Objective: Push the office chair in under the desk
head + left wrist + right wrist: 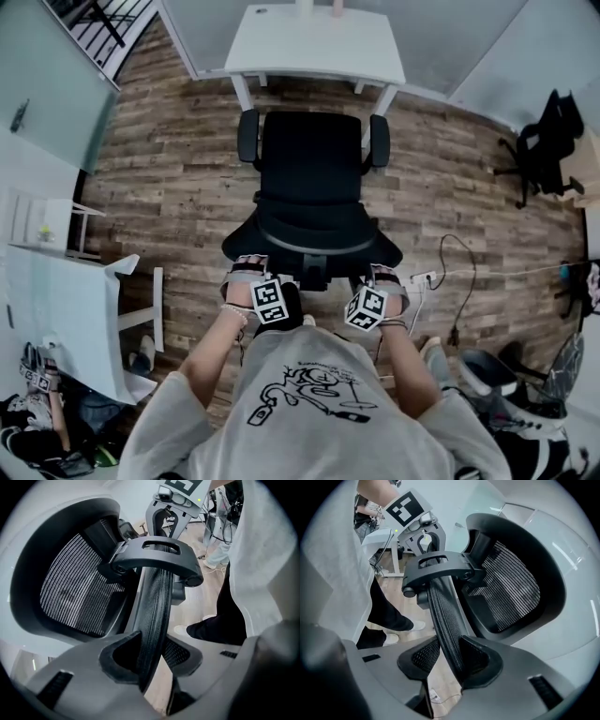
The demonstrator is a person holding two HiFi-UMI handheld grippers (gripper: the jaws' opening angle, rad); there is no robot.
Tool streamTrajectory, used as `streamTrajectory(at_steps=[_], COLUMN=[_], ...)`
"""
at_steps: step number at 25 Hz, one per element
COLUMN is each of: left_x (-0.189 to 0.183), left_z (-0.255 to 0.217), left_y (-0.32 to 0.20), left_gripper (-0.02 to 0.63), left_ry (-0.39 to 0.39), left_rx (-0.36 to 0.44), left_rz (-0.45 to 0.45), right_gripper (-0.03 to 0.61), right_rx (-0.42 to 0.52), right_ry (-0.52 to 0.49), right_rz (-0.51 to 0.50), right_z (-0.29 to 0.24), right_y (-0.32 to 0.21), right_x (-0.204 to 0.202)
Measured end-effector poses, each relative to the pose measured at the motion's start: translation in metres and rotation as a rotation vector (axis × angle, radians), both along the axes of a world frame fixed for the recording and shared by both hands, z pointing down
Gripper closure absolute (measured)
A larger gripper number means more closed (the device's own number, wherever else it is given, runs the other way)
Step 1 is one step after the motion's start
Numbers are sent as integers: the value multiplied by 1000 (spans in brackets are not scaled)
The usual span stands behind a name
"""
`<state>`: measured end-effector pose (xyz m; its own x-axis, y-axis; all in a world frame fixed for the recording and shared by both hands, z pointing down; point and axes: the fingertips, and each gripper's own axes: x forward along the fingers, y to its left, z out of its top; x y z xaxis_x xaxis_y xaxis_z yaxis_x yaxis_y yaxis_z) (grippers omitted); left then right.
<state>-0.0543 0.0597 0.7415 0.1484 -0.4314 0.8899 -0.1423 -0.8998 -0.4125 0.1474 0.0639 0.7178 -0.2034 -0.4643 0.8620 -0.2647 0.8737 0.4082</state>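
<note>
Two claws show: left claw [248, 278], right claw [384, 281]. Two black chairs stand: middle chair [309, 178], right chair [542, 150]. Two white desks stand: far desk [319, 42], left desk [66, 309].

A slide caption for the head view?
Left gripper and right gripper hold black mesh office chair facing white rectangular desk.

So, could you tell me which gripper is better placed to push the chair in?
Neither alone. Left gripper and right gripper each clamp the top edge of the backrest, either side of its middle, with the desk ahead; pushing with both should keep it straight.
</note>
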Motion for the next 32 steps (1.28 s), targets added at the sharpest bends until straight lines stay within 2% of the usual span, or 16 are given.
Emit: streamTrajectory(at_steps=[5, 12, 22, 32], left_x=[7, 16, 11, 4], left_z=[0, 1, 4, 5], left_y=[-27, -62, -103, -148], left_gripper=[479, 479, 477, 477], left_ry=[-1, -1, 0, 0], left_rx=[9, -25, -42, -23], left_rz=[12, -17, -24, -3], right_gripper=[420, 420, 420, 420], right_rx=[-10, -7, -11, -34], right_ry=[0, 12, 24, 34], right_rz=[24, 24, 42, 75], right_z=[1, 3, 6, 10], right_y=[-27, -63, -103, -144], right_x=[6, 16, 11, 4])
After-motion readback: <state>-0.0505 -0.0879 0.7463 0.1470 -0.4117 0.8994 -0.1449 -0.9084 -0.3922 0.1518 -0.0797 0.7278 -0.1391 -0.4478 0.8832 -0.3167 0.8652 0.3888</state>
